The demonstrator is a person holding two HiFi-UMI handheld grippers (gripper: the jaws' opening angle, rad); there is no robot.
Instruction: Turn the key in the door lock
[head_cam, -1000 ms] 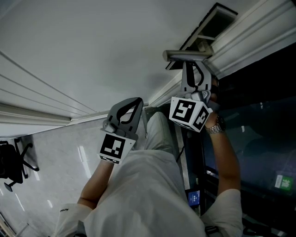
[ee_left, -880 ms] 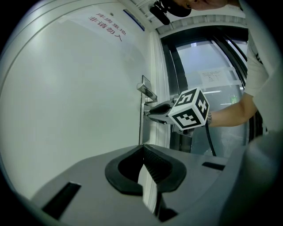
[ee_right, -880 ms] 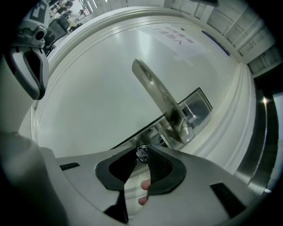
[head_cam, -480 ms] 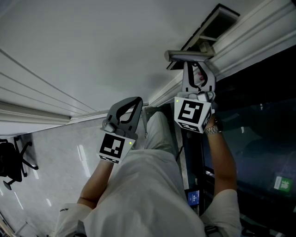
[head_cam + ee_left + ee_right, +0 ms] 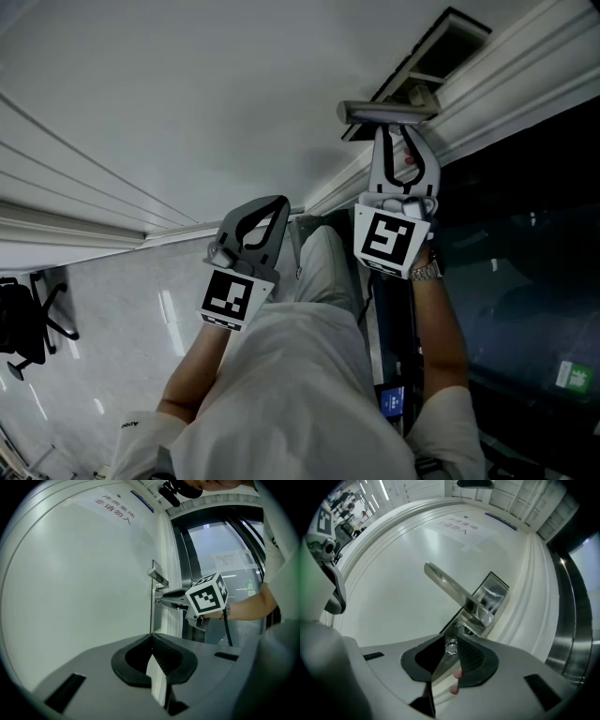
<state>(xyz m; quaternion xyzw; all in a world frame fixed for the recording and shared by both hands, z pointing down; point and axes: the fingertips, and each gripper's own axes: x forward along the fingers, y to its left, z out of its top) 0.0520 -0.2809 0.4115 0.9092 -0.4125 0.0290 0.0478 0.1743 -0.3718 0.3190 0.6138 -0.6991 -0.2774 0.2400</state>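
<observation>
On the white door (image 5: 187,94), the metal lever handle (image 5: 450,585) juts from its lock plate (image 5: 492,592). Below it, the shiny key (image 5: 451,646) sticks out of the lock. My right gripper (image 5: 450,645) points level at the door under the handle (image 5: 384,112). Its jaws are opening, with the key head between the pads and still touched on both sides. Something pink (image 5: 457,672) shows in the gap under the key. My left gripper (image 5: 280,202) hangs shut and empty to the left, a little off the door, and watches the right gripper (image 5: 160,603) from the side.
A dark glass panel (image 5: 525,244) in a metal frame borders the door on the right. A printed notice (image 5: 115,504) is on the door above. An office chair (image 5: 28,328) stands on the pale floor at far left.
My right gripper has rolled about its own line at the lock, so its marker cube now faces the head camera squarely. The left gripper has not moved.
</observation>
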